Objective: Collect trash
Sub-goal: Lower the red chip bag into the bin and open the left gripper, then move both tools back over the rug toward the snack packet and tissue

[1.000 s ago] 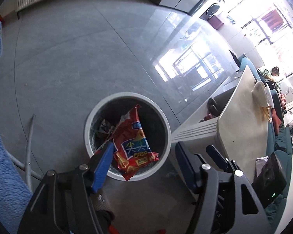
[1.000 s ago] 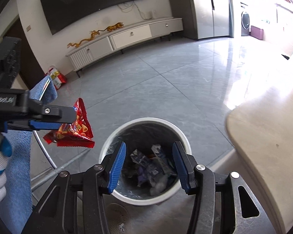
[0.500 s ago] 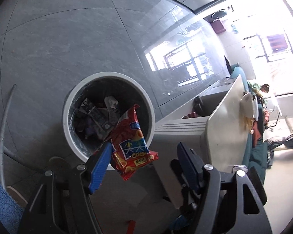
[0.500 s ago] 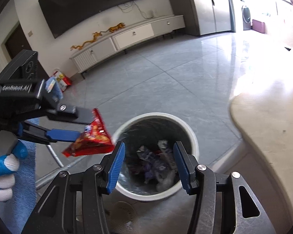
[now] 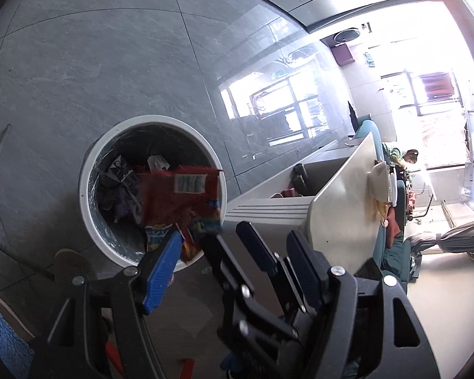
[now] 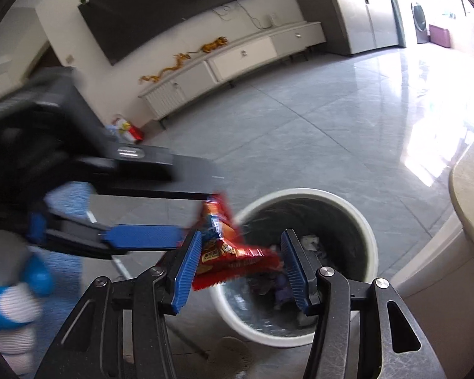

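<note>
Blur hides whether the left tongs (image 6: 202,218) grip the red snack bag (image 6: 233,252).

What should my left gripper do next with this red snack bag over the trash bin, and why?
Probably nudge the left gripper further over the trash bin and let the red snack bag fall. Its jaws stand open, the bag only hangs at one fingertip, and its lower edge sits over the near rim, so it might miss.
</note>
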Available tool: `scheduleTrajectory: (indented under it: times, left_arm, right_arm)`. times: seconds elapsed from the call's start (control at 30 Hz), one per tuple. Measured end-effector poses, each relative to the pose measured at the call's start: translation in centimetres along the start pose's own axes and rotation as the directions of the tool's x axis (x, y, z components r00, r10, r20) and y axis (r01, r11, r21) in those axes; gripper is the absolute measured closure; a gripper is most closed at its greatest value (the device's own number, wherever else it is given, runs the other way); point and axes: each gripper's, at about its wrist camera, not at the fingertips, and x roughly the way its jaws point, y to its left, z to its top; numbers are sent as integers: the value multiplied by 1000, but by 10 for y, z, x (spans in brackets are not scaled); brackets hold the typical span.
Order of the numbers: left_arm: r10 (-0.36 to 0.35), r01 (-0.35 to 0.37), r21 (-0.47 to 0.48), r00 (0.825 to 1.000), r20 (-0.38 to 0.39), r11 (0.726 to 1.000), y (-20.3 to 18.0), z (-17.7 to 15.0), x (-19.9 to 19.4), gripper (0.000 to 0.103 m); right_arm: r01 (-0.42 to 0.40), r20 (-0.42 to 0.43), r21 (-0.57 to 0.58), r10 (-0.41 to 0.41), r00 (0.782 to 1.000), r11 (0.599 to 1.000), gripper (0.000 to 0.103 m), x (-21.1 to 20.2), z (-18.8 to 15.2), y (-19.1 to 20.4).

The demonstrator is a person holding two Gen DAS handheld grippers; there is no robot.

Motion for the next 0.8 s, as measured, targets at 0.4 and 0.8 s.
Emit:
scheduleTrajectory:
  times: [0.4,0.8]
  left_arm:
    - [-32,32,17,999,2,999,1,-2,-3,35]
    - [275,-365,202,888,368,909,-20,-49,-83,35]
  right_arm:
    - [49,-5,30,-49,999,998,51,-7,-5,-14]
    - [66,53,-43,-64,997,997,48,-45,-1,8]
